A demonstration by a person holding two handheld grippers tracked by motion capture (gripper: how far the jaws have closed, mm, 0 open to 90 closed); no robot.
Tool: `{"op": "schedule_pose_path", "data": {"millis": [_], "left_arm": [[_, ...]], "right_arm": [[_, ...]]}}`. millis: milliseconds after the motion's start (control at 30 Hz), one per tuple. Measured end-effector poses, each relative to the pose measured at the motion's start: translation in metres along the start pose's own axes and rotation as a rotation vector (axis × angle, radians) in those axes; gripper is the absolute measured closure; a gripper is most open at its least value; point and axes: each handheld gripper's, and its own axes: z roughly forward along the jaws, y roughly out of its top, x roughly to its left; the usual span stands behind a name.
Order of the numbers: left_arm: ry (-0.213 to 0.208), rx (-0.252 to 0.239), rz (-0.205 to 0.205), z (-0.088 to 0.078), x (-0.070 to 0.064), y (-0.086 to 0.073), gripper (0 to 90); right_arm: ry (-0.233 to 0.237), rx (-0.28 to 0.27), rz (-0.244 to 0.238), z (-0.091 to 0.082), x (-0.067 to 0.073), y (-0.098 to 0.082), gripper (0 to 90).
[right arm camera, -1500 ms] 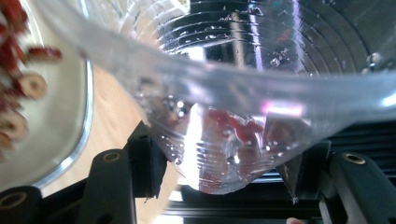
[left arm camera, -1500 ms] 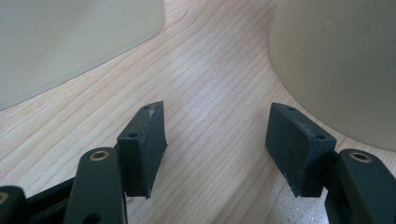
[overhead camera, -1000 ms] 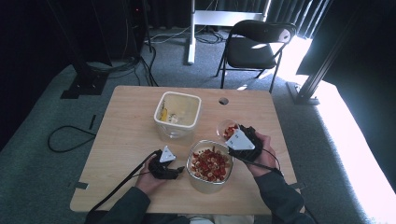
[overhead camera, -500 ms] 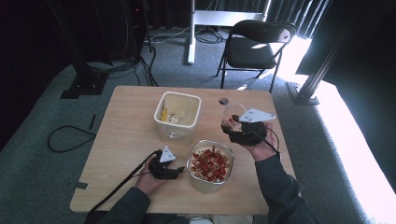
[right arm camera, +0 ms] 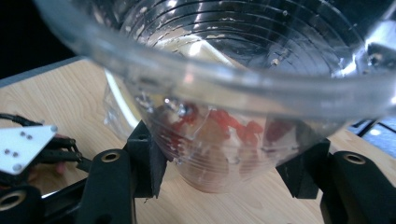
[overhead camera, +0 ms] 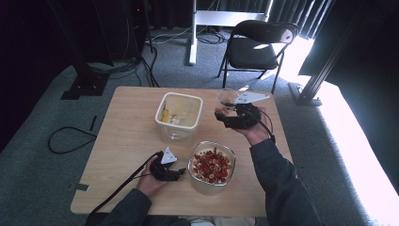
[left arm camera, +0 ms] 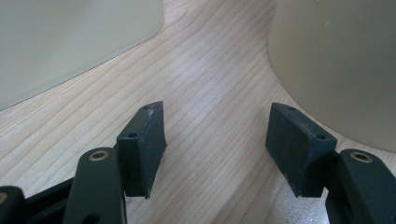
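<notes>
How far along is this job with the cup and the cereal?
Looks done: the round bowl already holds red-and-tan cereal. In hand: the right gripper grips a clear plastic cup with some red pieces inside, raised near the square container. The left gripper rests open beside the bowl. Left: probably emptying the cup.

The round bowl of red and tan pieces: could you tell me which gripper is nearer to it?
Left. The left gripper rests beside the round bowl; the right gripper holds a clear cup farther back.

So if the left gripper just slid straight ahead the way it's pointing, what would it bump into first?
Probably the round bowl of red-and-tan bits: the left gripper sits on the table with open fingers, the bowl's wall just ahead on one side. Dead centre is bare wood, so depth is uncertain.
</notes>
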Motion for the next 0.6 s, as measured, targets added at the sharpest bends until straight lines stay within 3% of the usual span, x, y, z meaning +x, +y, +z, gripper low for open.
{"op": "schedule_pose_path", "data": {"millis": [167, 600], "left_arm": [[0.000, 0.000, 0.001, 0.000, 0.000, 0.000, 38.4], [-0.001, 0.000, 0.001, 0.000, 0.000, 0.000, 38.3]], "right_arm": [[0.039, 0.007, 0.020, 0.017, -0.002, 0.010, 41.3], [0.067, 0.051, -0.001, 0.057, -0.005, 0.044, 41.2]]}}
